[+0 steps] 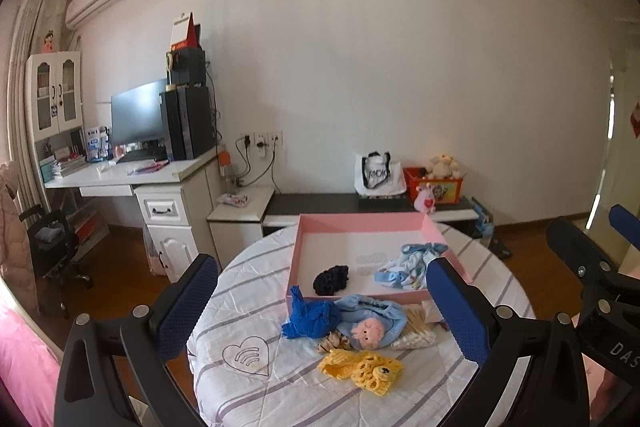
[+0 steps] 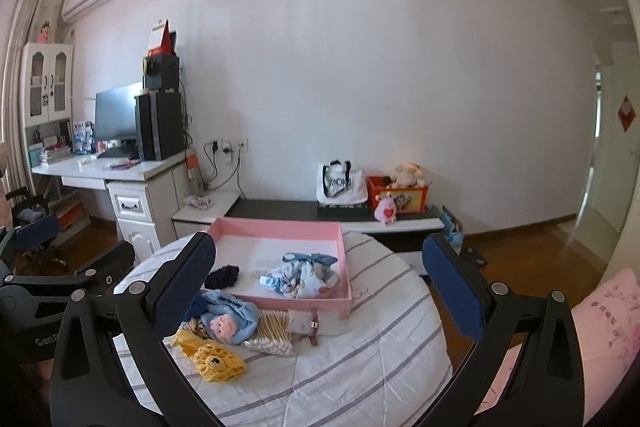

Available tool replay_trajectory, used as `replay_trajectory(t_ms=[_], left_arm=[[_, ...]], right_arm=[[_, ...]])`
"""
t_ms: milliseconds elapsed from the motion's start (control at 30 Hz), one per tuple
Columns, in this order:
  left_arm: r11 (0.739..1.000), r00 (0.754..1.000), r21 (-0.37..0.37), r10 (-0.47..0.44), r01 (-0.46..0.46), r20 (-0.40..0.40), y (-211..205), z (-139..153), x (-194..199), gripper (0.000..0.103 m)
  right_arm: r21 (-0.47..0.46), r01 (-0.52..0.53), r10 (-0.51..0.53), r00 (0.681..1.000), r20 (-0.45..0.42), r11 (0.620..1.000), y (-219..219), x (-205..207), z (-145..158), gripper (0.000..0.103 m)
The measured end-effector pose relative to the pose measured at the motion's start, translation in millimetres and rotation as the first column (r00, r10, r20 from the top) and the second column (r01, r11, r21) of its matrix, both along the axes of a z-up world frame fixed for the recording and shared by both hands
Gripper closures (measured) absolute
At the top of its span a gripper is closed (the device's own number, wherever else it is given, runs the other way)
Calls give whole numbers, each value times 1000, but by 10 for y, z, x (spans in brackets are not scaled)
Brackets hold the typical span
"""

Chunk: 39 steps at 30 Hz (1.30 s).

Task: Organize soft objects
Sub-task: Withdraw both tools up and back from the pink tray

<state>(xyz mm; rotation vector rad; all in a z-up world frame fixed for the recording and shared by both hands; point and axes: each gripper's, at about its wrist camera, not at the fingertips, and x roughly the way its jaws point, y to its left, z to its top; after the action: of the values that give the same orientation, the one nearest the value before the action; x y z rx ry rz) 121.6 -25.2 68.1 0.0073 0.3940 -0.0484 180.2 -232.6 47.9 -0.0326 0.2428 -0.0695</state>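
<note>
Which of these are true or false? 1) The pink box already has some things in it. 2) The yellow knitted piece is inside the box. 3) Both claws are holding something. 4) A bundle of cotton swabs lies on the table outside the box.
1) True: the pink box holds a dark scrunchie and a blue patterned cloth.
2) False: the yellow knitted piece lies on the striped tablecloth, in front of the box.
3) False: the left gripper and right gripper are both open and empty.
4) True: the cotton swabs lie beside the box's front wall.
</note>
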Motion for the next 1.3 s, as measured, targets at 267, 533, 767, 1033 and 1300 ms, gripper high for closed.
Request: replay_trajectory(t_ms=[267, 533, 767, 1033, 1300], left_arm=[[1000, 998, -13, 18, -17, 56, 14, 44, -324, 0], [999, 992, -18, 31, -29, 123, 10, 79, -615, 0], [999, 987, -21, 34, -31, 160, 2, 67, -780, 0], [999, 982, -19, 42, -39, 186, -38, 30, -837, 0], [999, 979, -17, 38, -35, 201, -81, -20, -798, 0]], right_arm=[[-14, -14, 15, 998, 53, 1000, 72, -300, 85, 0], [-43, -21, 26, 993, 117, 999, 157, -549, 202, 0], [-56, -30, 38, 988, 149, 998, 187, -706, 249, 0], [-58, -28, 37, 985, 169, 998, 178, -787, 276, 0], [-62, -24, 34, 986, 160, 998, 161, -775, 282, 0]])
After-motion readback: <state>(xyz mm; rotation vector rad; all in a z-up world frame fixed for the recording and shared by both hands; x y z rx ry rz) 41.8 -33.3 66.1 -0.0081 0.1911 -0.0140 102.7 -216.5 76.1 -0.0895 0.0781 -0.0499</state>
